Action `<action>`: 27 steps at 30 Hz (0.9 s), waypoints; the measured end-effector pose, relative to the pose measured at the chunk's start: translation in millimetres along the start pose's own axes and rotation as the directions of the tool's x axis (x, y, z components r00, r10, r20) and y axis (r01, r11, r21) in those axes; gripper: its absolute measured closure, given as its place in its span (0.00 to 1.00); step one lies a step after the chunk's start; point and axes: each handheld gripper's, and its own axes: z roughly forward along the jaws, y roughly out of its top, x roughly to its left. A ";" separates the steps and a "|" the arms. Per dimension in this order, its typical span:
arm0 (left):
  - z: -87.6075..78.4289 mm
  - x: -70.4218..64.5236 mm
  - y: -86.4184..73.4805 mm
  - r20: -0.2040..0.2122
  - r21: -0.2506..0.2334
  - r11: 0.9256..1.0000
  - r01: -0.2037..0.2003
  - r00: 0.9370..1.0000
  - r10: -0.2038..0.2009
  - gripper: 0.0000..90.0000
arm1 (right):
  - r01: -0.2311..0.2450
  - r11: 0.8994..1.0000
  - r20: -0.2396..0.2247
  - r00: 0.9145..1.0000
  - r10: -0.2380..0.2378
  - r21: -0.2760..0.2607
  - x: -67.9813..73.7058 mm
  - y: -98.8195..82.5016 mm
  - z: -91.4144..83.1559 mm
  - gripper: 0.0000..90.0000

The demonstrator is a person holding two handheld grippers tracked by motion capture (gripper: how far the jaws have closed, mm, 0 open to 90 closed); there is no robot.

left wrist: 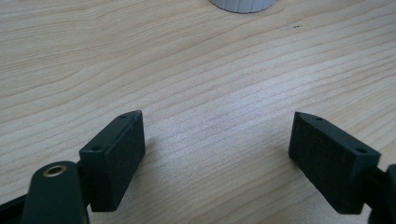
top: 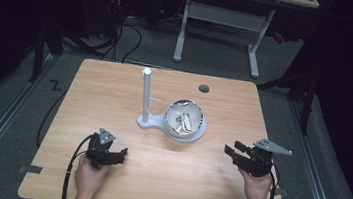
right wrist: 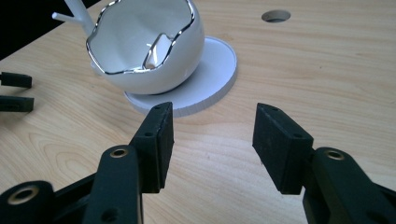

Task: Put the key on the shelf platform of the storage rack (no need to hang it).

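Pale wood grain runs across the light wooden table [top: 115,92], where a person's 2 hands each hold a black two-jaw gripper near the front edge. At the centre sits a glossy white bowl shaped like a cracked eggshell with a silver jagged rim [top: 184,119], resting on the round white disc base [right wrist: 212,70] of a white stand whose slim upright white post [top: 145,93] rises just to the bowl's left in the high view. Inside the bowl lies a shiny silver-and-white piece [right wrist: 156,53] that cannot be told more exactly. Low at the table's left, the left gripper [top: 119,154] hovers with its jaws spread wide, nothing between them but bare wood in the left gripper view [left wrist: 217,149]. At the right, the right gripper [top: 231,152] points toward the bowl, its jaws released and parted, gripping nothing; in the right gripper view [right wrist: 212,140] the disc base lies just beyond the pads, apart from them. A small round dark hole [top: 204,88] marks the tabletop behind the bowl.
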 end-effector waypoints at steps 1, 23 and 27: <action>0.0 0.1 0.0 0.000 0.000 1.000 -0.001 1.000 0.001 0.21 | 0.001 1.000 0.002 1.000 -0.001 0.001 0.9 -2.9 1.6 0.54; -0.1 0.1 -0.1 0.000 0.000 1.000 0.000 1.000 0.000 0.21 | 0.093 0.986 0.113 0.988 -0.110 0.140 13.1 -49.9 39.1 0.46; -0.2 0.2 0.1 0.001 0.000 1.000 -0.001 1.000 0.001 0.21 | 0.120 0.973 0.138 0.979 -0.149 0.200 15.0 -55.5 46.6 0.42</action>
